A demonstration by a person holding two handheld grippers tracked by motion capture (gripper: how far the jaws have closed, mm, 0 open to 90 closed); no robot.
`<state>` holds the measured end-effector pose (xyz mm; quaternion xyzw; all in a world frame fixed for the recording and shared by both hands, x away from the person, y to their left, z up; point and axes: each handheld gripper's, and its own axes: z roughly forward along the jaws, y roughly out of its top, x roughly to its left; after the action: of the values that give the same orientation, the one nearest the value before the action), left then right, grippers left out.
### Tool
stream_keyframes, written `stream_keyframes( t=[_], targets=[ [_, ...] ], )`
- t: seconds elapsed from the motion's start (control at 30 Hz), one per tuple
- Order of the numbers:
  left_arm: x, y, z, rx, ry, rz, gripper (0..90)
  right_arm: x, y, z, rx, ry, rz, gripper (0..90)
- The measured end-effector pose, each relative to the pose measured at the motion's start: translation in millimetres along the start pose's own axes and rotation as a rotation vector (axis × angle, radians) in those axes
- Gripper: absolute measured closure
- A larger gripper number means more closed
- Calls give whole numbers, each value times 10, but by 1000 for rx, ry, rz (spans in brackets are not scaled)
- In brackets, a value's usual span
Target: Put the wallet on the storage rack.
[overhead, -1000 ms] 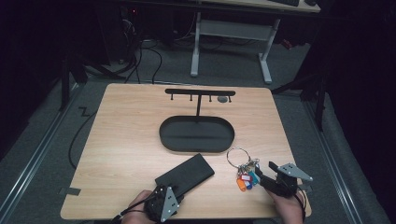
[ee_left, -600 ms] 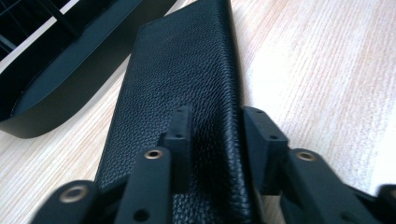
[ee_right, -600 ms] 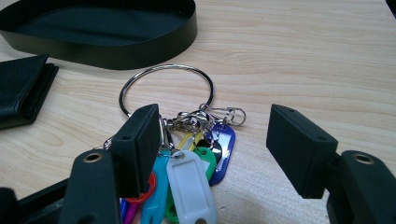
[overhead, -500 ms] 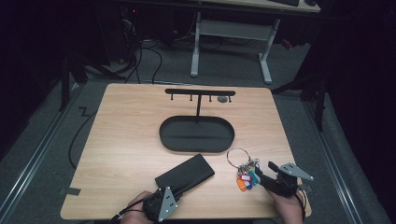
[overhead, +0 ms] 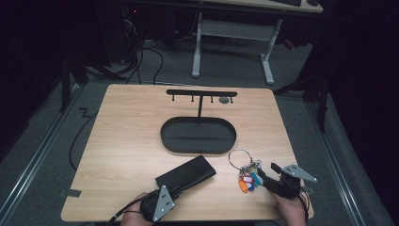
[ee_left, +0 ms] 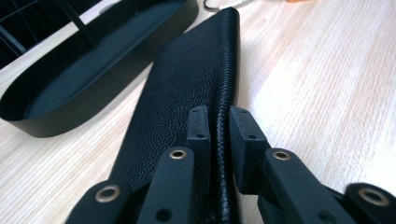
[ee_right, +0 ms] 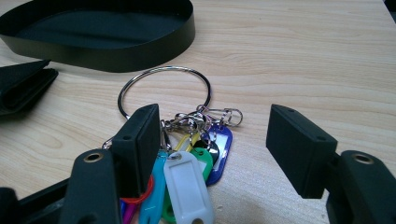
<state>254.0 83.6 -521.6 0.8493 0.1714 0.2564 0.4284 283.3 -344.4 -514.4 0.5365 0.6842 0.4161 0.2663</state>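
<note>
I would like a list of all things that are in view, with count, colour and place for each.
Table: one, light wood, centre.
Tray: one, black oval, middle of the table.
Rack: one, black T-shaped bar with pegs, rising from the tray's far side.
Wallet: one, black leather, near left of the tray.
Key bunch: one, silver ring with tags in white, blue, green, orange, near right of the tray.
Desk: one, pale legs, behind the table.
Left gripper: black, shut on the wallet's edge.
Right gripper: black, open around the tags.
</note>
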Motion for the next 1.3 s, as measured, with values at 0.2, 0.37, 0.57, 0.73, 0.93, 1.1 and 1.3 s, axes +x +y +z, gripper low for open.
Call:
stream_keyframes(
  t=[0.2, 0.37, 0.57, 0.73, 0.93, 1.1, 1.3],
  targets=[
    [43, 18, -71, -28, 1, -29, 806, -3, 1, -7, -2, -1, 2, 359],
    [69, 30, -121, -51, -5, -55, 807, -2, 3, -7, -3, 0, 0, 359],
    [135, 49, -219, -87, -19, -106, 810, -7, 4, -9, -4, 2, -1, 360],
    [216, 42, -312, -115, -20, -151, 813, -10, 4, -15, -5, 2, 4, 360],
    [283, 30, -390, -137, -11, -180, 815, -10, 5, -13, -5, 2, 2, 361],
    [324, 24, -427, -148, -6, -202, 817, -11, 6, -14, -7, 3, 2, 361],
    [362, 5, -444, -157, -1, -225, 817, -11, 6, -16, -5, 2, 7, 361]
  ],
)
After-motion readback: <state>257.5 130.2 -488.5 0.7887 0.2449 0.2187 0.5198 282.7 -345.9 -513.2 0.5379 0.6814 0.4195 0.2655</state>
